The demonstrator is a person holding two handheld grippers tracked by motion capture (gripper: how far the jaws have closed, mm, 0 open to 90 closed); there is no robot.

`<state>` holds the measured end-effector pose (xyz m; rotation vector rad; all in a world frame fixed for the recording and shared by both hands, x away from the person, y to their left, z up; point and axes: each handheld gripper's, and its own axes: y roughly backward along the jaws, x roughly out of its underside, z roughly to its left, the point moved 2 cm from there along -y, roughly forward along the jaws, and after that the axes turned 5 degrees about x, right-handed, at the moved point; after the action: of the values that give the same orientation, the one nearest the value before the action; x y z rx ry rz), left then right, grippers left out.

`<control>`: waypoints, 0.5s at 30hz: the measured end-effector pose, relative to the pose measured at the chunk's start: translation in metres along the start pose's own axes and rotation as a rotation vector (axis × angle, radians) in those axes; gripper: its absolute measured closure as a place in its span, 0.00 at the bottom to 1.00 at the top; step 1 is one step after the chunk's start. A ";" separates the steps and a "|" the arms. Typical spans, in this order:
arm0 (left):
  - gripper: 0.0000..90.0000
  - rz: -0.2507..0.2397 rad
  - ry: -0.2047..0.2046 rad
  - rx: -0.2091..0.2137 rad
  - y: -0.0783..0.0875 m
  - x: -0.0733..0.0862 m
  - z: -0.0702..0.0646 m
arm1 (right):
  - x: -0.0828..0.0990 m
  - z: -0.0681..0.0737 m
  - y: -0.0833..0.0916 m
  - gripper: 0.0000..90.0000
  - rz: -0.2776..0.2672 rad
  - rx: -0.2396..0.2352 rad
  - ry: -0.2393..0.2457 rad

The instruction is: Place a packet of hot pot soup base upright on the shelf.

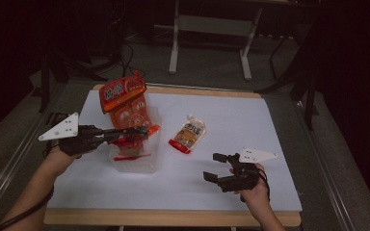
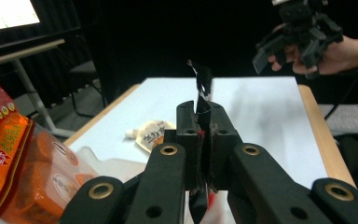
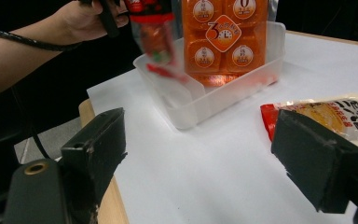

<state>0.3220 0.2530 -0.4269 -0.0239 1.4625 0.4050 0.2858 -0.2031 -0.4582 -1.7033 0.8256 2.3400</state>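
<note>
My left gripper (image 1: 142,133) is clenched on a thin packet (image 2: 203,108), pinched by its edge over the clear bin (image 1: 147,163) at my ten o'clock. It's light, floppy and slick, so I grip the sealed seam, not the belly. My right gripper (image 1: 217,166) waits at four o'clock, jaws wide apart, holding nothing. The right gripper view shows the packet's red print dangling (image 3: 156,39); the left gripper view shows just a dark sliver. A pouch (image 1: 189,134) lies at one o'clock.
</note>
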 end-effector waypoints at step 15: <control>0.96 -0.003 -0.007 -0.042 -0.004 -0.004 0.010 | 0.003 -0.001 -0.002 0.20 0.012 0.004 -0.001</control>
<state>0.3327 0.2506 -0.4226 -0.0578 1.4470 0.4329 0.2866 -0.2028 -0.4624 -1.7003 0.8427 2.3446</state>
